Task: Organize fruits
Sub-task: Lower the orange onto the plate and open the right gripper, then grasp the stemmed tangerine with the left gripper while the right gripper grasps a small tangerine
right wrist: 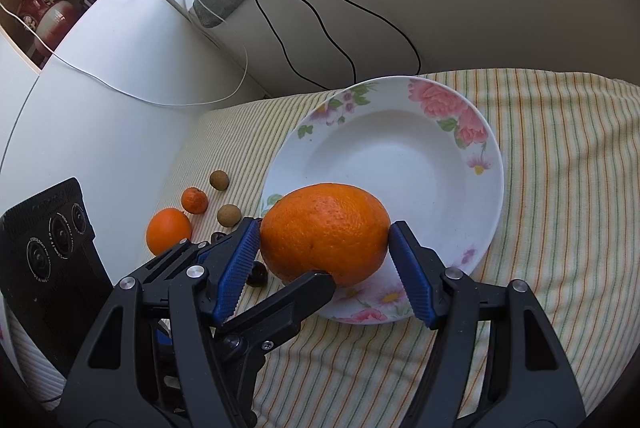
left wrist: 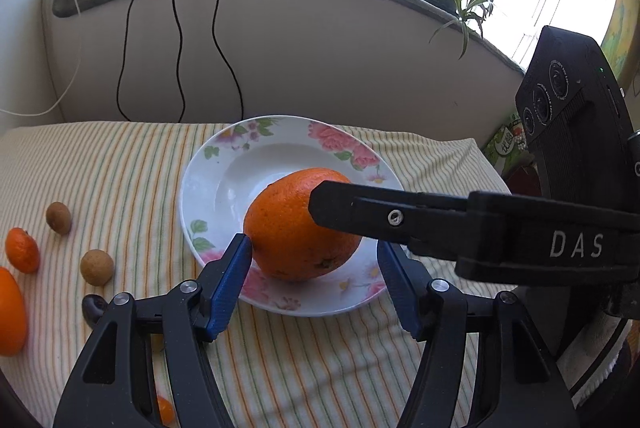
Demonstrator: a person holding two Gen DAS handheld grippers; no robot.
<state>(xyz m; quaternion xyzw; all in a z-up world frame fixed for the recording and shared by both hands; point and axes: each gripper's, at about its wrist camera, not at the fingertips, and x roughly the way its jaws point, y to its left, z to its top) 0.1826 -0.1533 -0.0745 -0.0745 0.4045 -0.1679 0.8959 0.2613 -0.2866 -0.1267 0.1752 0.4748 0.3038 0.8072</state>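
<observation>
The left view's edge cuts off the medium orange (left wrist: pixel 10 312). A gripper arm hides most of a dark fruit (left wrist: pixel 94 308) and a small orange fruit (left wrist: pixel 165 410). The right gripper's finger (left wrist: pixel 384 214) covers the large orange's (left wrist: pixel 296 228) right side.

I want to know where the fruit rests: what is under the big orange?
The flowered plate lies under the orange. Whether they touch is hidden by the orange itself.

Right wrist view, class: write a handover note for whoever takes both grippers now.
Right gripper: shut on the big orange, over the near rim of the plate.
Left gripper: brackets the same orange; one pad touches, grip unclear.
Done: nothing released on the plate yet.
Left: release the orange, then probably move the smaller orange, mandarin and longans off the cloth.
</observation>
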